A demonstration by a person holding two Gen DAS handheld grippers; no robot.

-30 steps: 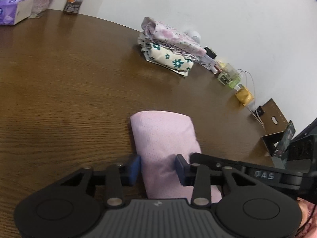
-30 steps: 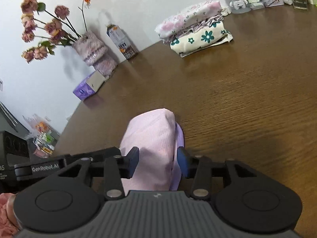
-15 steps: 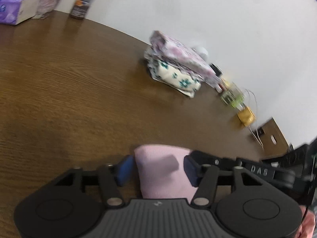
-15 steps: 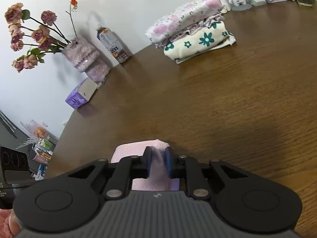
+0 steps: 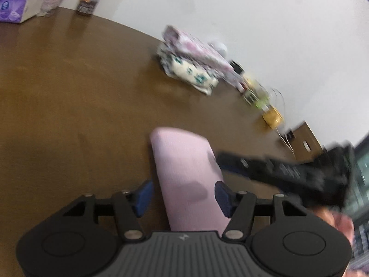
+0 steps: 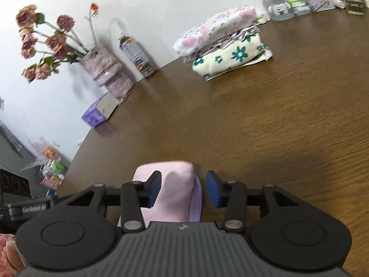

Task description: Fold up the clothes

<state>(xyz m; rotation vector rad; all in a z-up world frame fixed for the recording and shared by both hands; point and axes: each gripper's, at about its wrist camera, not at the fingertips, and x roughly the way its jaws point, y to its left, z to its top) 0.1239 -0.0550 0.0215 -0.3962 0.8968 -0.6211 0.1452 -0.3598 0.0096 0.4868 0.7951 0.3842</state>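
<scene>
Soft, even indoor light fills both views, with no hard glare. The left wrist view smears badly: the folded stack (image 5: 191,67) at the far wall and the right tongs (image 5: 230,161) crossing in are streaked with motion blur. The right wrist view holds sharper; wood grain reads clearly on the surface (image 6: 288,120). A broad dim shadow falls near right. Fisheye bending curves the edges, corners going black.

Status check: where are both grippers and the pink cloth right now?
Left gripper and right gripper both opening, straddling the folded pink cloth. Cloth flat on brown wooden table. Nothing blocking.
</scene>
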